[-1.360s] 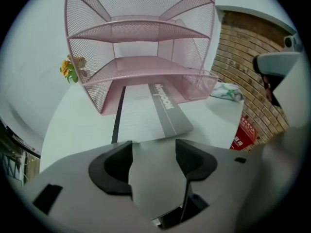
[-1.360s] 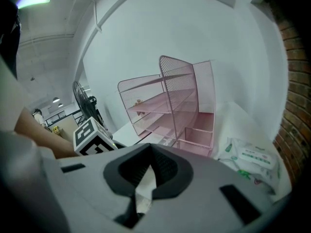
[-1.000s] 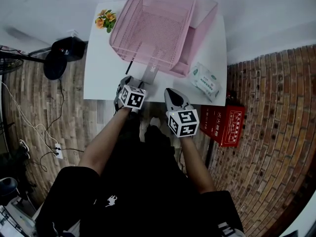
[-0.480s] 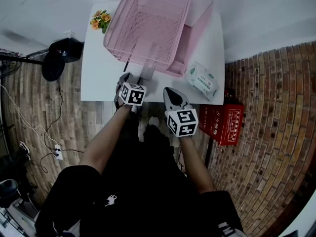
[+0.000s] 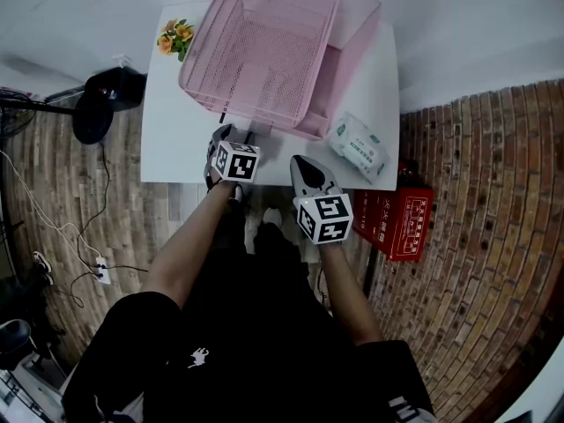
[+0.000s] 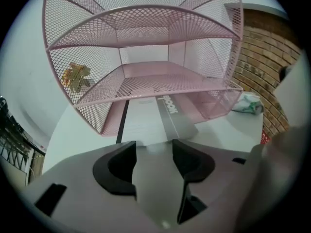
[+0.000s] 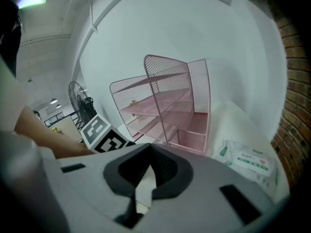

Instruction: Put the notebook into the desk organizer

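Observation:
The pink mesh desk organizer (image 5: 264, 51) stands on the white table (image 5: 176, 139). In the left gripper view, the grey-and-white notebook (image 6: 150, 120) lies flat on the table, most of it under the lowest shelf of the organizer (image 6: 146, 76). My left gripper (image 5: 231, 139) is at the notebook's near edge. Its jaws (image 6: 154, 145) stand open, with nothing gripped between the pads. My right gripper (image 5: 304, 166) hovers at the table's front edge to the right, its jaws (image 7: 150, 147) shut and holding nothing. From there the organizer (image 7: 165, 106) is ahead and slightly left.
A white-and-green tissue pack (image 5: 357, 144) lies on the table right of the organizer. Orange flowers (image 5: 174, 35) sit at the table's far left corner. A red box (image 5: 397, 218) stands on the brick floor to the right, and a black fan (image 5: 106, 100) to the left.
My left gripper has moved forward toward the organizer, and less of the notebook now sticks out from under the bottom shelf. The right gripper has stayed put.

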`<state>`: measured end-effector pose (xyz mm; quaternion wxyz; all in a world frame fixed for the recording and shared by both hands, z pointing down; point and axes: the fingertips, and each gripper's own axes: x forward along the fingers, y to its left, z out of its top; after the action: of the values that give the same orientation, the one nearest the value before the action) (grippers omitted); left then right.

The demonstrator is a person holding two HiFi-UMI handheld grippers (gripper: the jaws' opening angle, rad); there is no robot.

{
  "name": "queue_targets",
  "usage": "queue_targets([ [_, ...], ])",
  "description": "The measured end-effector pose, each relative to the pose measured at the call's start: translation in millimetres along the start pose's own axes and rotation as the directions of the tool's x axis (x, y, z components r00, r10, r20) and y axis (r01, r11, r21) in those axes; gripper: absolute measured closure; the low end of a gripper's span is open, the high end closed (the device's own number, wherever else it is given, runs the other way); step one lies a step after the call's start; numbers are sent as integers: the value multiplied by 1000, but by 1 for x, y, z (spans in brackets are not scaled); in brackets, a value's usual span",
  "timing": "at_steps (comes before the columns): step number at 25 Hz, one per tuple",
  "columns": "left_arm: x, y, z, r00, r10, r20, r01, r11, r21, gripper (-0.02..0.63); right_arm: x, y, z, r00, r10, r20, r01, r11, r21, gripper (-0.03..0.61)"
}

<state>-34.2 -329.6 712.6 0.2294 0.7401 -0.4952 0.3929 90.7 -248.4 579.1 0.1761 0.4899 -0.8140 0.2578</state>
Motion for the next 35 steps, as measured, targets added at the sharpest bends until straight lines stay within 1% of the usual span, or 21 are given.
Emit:
queue_targets([
  [12,14,7,21,1000,15,23,-15,1000,5,385,7,-8,1,1000,-12,-13,12,1000,17,575],
  [22,17,8,26,999,-4,48,3,1000,23,380,8,-8,1,1000,-11,-17,11,1000,21,576],
  [24,14,10,27,998,-5,55,3,1000,27,359,7,-7,2,1000,-6,-10,6,1000,17,575],
  [27,3,10,25,998,-3,70,1,999,32,354,2,-6,6,1000,2,7,-2,1000,9,577],
  [30,-15,10,21,994,-6,106,6,1000,5,356,-4,-3,11,999,14,32,-14,1000,-4,575],
  [33,-38,10,20,987,2,158,3,1000,-31,409,-14,2,20,997,31,71,-29,999,-20,576],
  [35,-52,7,20,982,10,189,-3,999,-33,449,-23,6,25,994,46,98,-43,998,-35,575],
])
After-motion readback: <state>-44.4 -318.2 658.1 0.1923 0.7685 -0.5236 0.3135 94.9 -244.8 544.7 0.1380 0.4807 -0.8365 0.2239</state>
